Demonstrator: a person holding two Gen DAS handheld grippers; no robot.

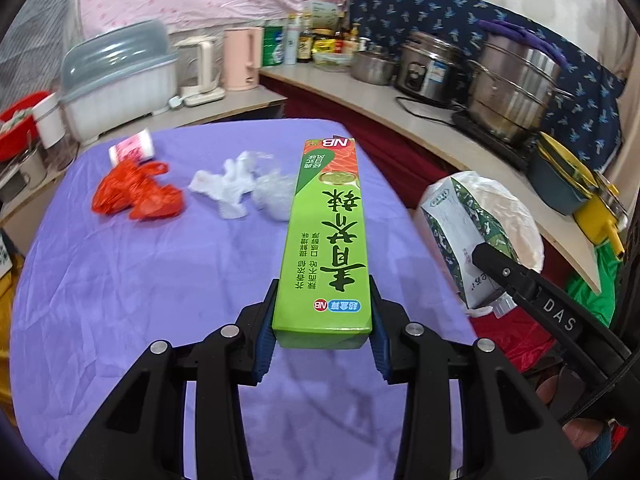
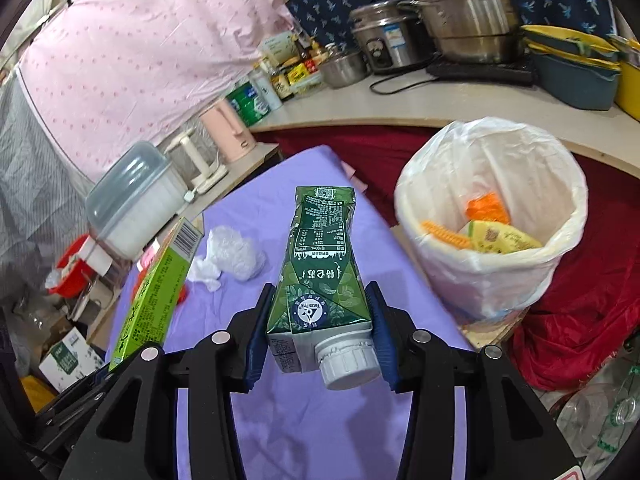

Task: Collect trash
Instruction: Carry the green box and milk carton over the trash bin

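Careful: your left gripper (image 1: pixel 322 334) clamps the green box (image 1: pixel 326 236), your right gripper (image 2: pixel 320 340) the carton (image 2: pixel 320 272); either probably snags the bin (image 2: pixel 492 216) liner.

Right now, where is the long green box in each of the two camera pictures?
Left wrist view: the green box sits centre frame, clamped in the left gripper, pointing away.
Right wrist view: the same box is at the left edge, seen from its side.
Shared landmark: the crumpled white plastic on the purple cloth.

left claw (image 1: pixel 323 322) clamped, right claw (image 2: pixel 317 330) clamped, angled downward
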